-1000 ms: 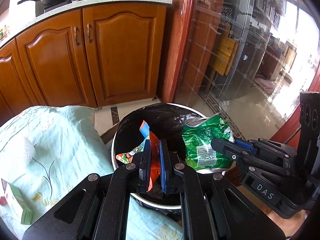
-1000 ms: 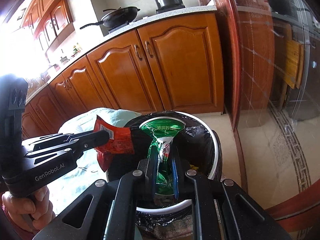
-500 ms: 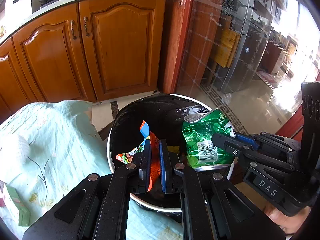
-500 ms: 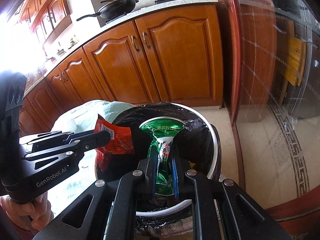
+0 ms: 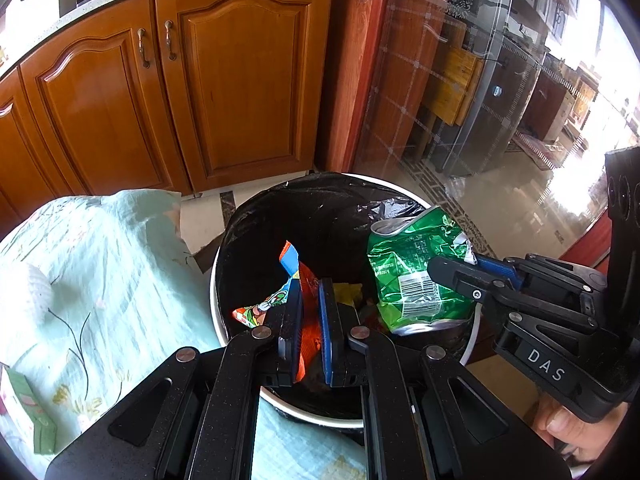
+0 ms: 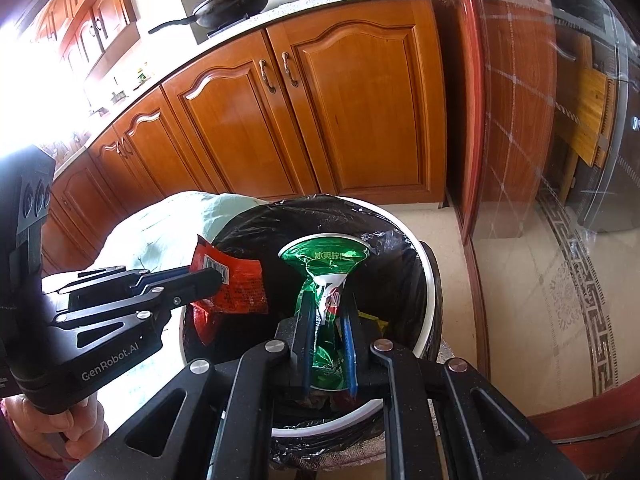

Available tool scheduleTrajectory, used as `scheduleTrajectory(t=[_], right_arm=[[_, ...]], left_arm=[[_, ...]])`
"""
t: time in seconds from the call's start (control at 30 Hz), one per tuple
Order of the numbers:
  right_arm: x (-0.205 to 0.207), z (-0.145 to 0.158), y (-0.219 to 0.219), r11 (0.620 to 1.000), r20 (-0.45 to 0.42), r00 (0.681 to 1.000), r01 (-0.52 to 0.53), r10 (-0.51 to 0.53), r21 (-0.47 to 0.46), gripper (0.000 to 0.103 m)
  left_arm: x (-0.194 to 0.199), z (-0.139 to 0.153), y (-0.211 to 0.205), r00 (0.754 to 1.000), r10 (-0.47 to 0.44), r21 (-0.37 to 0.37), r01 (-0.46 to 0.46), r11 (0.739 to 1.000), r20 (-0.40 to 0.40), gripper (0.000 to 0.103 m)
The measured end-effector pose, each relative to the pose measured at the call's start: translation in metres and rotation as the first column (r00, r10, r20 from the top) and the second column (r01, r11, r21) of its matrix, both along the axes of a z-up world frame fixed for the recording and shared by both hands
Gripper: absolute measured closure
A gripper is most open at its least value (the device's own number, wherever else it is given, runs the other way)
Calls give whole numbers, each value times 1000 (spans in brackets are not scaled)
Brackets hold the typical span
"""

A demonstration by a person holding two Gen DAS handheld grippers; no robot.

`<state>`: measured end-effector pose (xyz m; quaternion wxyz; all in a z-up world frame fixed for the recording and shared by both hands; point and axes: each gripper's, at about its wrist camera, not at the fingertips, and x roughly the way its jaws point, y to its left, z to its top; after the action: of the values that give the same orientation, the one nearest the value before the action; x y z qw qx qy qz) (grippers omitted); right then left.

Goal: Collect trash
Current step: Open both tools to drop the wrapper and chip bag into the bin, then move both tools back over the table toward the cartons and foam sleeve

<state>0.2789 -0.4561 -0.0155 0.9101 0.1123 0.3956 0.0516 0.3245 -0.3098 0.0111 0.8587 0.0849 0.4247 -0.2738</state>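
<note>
A round white trash bin [image 5: 218, 322] with a black liner stands on the floor; it also shows in the right wrist view [image 6: 429, 276]. My left gripper [image 5: 309, 285] is shut on a red and orange snack wrapper [image 5: 307, 326], held over the bin's mouth; the wrapper [image 6: 236, 286] shows from the side in the right wrist view, at the left gripper [image 6: 208, 276]. My right gripper [image 6: 327, 300] is shut on a crumpled green snack bag [image 6: 326, 264], also over the bin. In the left wrist view the green bag [image 5: 416, 276] hangs from the right gripper [image 5: 452, 272].
Wooden kitchen cabinets [image 5: 168, 88] stand behind the bin. A table with a pale green flowered cloth [image 5: 92, 264] touches the bin's left side, with a small green carton [image 5: 28, 412] on it. A glass door [image 5: 460, 92] is at the right. Yellow trash [image 5: 348, 292] lies inside the bin.
Both grippers have moved a little further over the bin, each still holding its wrapper. The bin looks larger and closer in both views.
</note>
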Motion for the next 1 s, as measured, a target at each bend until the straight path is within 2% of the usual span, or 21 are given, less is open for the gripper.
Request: scheduleTrajectory(t=[0.1, 0.13, 0.2, 0.23, 0.27, 0.33, 0.53, 0.63, 0.73, 1.0], right_arm=[[3, 0, -1, 1000, -9, 1000, -2, 2, 2, 91], [3, -1, -1, 1000, -13, 1000, -1, 1, 8, 89], [4, -1, -4, 1000, -19, 1000, 6, -6, 19, 86], [4, -1, -6, 1000, -20, 1000, 12, -12, 24, 82], [3, -1, -7, 999, -16, 1000, 16, -16, 32, 79], [-1, 0, -10, 999, -5, 1000, 25, -25, 48, 66], [-19, 5, -14, 994, 35, 998, 50, -54, 101, 62], [-29, 6, -16, 988, 62, 996, 56, -66, 147, 52], [-39, 7, -12, 981, 86, 993, 60, -77, 187, 47], [-58, 7, 24, 969, 101, 994, 3, -29, 246, 38]], left_arm=[[0, 0, 0, 1000, -2, 1, 2, 1000, -10, 95], [1, 1, 0, 1000, 0, 1, 0, 1000, -15, 91], [-1, 3, 3, 1000, 7, -8, -7, 1000, -9, 76], [-2, 5, 5, 1000, 13, -13, -13, 1000, -3, 64], [-4, 6, 8, 1000, 16, -22, -16, 1000, 5, 60], [-7, 8, 14, 1000, 23, -32, -22, 999, 9, 60], [-21, 6, 48, 997, 74, -76, -74, 994, -5, 60], [-33, 2, 69, 995, 101, -80, -100, 992, 0, 60], [-47, 0, 96, 991, 130, -95, -129, 987, 1, 59], [-70, -5, 183, 967, 253, -117, -252, 961, -9, 58]])
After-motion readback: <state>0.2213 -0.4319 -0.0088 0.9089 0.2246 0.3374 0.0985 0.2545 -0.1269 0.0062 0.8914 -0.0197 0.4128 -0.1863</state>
